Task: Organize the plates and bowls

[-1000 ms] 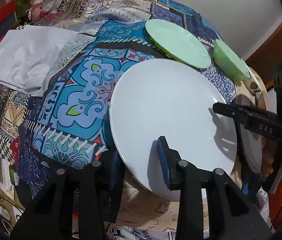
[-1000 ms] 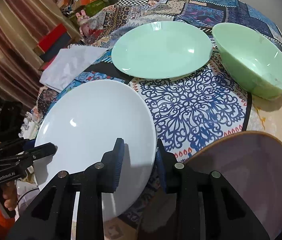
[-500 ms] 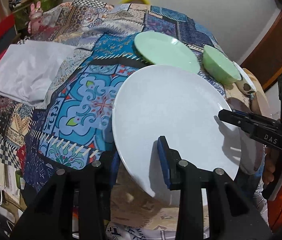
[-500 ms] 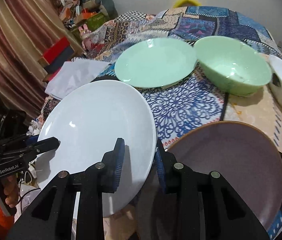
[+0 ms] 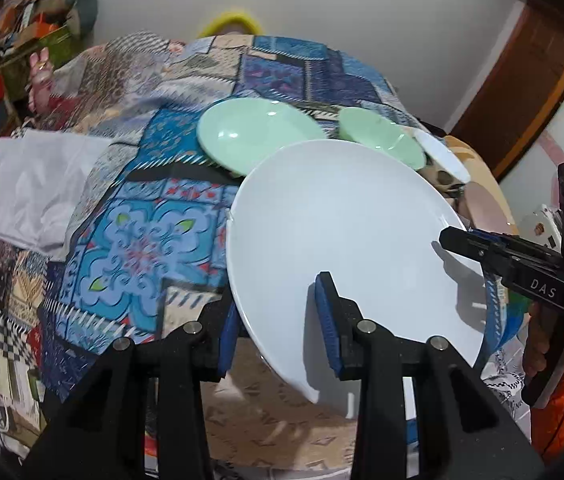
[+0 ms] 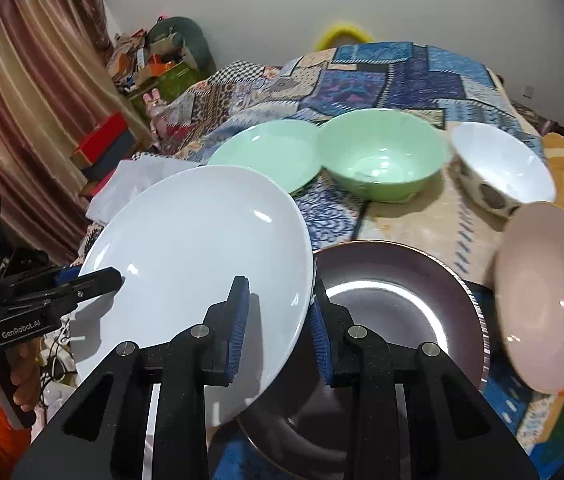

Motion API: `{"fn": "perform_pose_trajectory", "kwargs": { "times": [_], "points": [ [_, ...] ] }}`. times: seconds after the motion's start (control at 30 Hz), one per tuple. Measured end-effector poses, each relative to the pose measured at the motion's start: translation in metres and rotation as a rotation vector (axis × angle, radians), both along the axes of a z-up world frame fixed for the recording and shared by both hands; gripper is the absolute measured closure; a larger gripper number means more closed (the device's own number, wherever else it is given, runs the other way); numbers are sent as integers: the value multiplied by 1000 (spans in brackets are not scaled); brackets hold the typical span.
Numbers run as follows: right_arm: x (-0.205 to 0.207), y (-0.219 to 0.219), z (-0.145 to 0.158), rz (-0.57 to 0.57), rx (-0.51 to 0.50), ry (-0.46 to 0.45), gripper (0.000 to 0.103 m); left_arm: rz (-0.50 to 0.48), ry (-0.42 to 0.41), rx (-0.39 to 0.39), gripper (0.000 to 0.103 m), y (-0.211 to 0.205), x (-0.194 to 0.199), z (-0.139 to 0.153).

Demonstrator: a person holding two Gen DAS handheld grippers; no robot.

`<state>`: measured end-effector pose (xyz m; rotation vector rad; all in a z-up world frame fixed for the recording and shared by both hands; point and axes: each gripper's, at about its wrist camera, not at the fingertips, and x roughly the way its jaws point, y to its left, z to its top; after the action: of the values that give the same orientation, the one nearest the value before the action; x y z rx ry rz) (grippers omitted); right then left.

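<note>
A: White plate (image 6: 198,248) is in the air, tilted over the dark plate (image 6: 397,304). Left gripper (image 5: 278,320) and right gripper (image 6: 278,320) each pinch opposite rims.

B: Risk: uneven pull, so the rim slips and clips the dark plate. Right-side pad contact is probably marginal, the view is blurry.

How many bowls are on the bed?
2: a deep mint-green glazed bowl mid-bed beside the shallow green plate, and a white-lined spotted bowl to its right. More may be hidden.
</note>
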<state>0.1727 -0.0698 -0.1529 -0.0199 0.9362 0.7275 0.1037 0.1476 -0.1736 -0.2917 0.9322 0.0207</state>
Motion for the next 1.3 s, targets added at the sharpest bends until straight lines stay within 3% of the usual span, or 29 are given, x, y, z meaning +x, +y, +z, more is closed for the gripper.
{"fn": "perform_pose_trajectory", "kwargs": {
  "times": [0.57, 1.3],
  "points": [
    [-5, -67, 0, -130, 5, 1, 76, -130, 4, -16, 67, -61, 33, 4],
    [-4, -96, -44, -185, -13, 115, 76, -187, 117, -12, 67, -91, 63, -46]
  ]
}}
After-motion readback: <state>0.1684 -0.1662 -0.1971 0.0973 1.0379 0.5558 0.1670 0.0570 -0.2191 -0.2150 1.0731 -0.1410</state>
